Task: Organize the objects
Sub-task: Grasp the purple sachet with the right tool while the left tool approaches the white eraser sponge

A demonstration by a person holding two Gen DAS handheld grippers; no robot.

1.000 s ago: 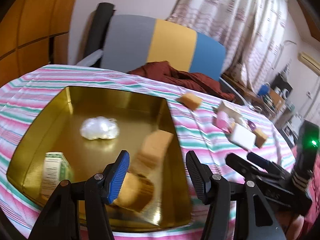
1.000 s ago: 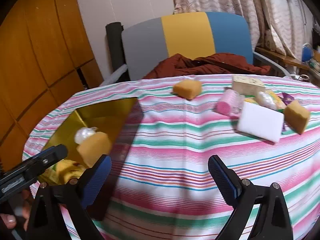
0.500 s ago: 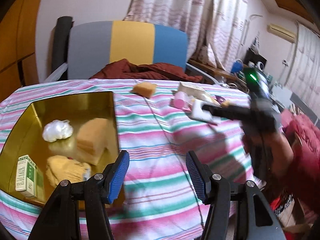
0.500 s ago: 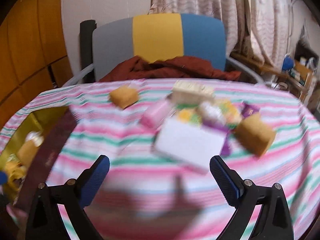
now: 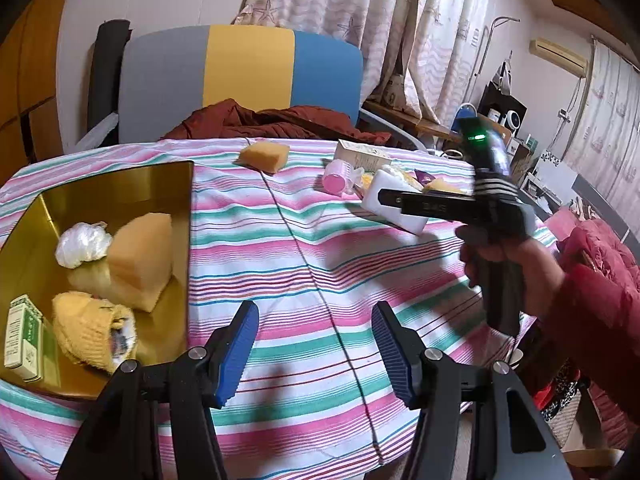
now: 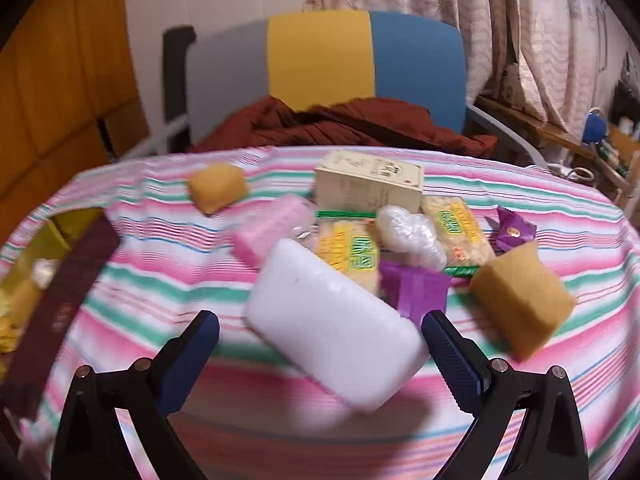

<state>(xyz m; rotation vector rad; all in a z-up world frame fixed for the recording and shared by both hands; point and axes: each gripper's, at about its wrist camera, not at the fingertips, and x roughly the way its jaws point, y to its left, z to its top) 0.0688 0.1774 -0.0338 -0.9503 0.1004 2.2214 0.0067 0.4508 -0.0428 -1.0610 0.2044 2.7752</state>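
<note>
A gold tray [image 5: 182, 184] sits at the table's left and holds a tan sponge [image 5: 140, 260], a white plastic wad [image 5: 82, 244], a yellow cloth [image 5: 92, 330] and a green-and-white box [image 5: 22, 338]. My left gripper [image 5: 314, 350] is open and empty over the striped cloth, right of the tray. My right gripper [image 6: 320, 354] is open, its jaws wide on either side of a white block [image 6: 332, 324] without touching it. Behind the block lie a pink roll [image 6: 272, 230], yellow snack packs [image 6: 352, 252], a cream box [image 6: 368, 186], purple wrappers [image 6: 414, 292] and two tan sponges [image 6: 522, 306].
A grey, yellow and blue chair [image 5: 240, 76] with a dark red garment [image 5: 272, 122] stands behind the table. The second sponge [image 5: 262, 156] lies alone at the far middle. My right hand and gripper body [image 5: 492, 216] cross the left wrist view. Shelves and clutter fill the right.
My left gripper has drawn back and swung right from above the tray, leaving the tan sponge in it. My right gripper has moved right and forward onto the white block.
</note>
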